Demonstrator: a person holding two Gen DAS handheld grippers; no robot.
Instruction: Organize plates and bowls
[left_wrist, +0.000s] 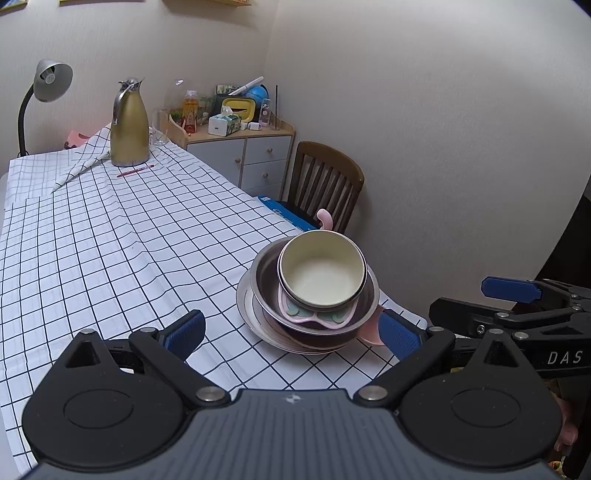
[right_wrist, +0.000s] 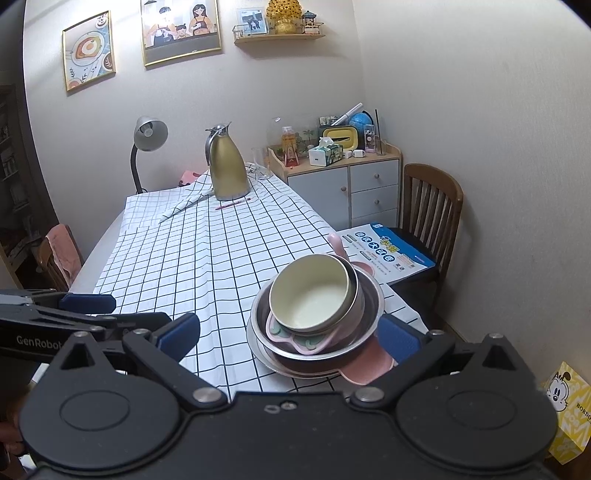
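Both my grippers — left gripper (left_wrist: 291, 332) and right gripper (right_wrist: 288, 338) — gape wide, holding nothing. Just beyond them the cream bowl (left_wrist: 322, 271) tops a steel bowl (left_wrist: 266, 288) and plate (left_wrist: 245, 306) stack at the checked tablecloth's (left_wrist: 110, 240) near right edge.

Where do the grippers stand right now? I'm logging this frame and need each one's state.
Left gripper: open, holding nothing, short of the stack of bowls and plates.
Right gripper: open, holding nothing.
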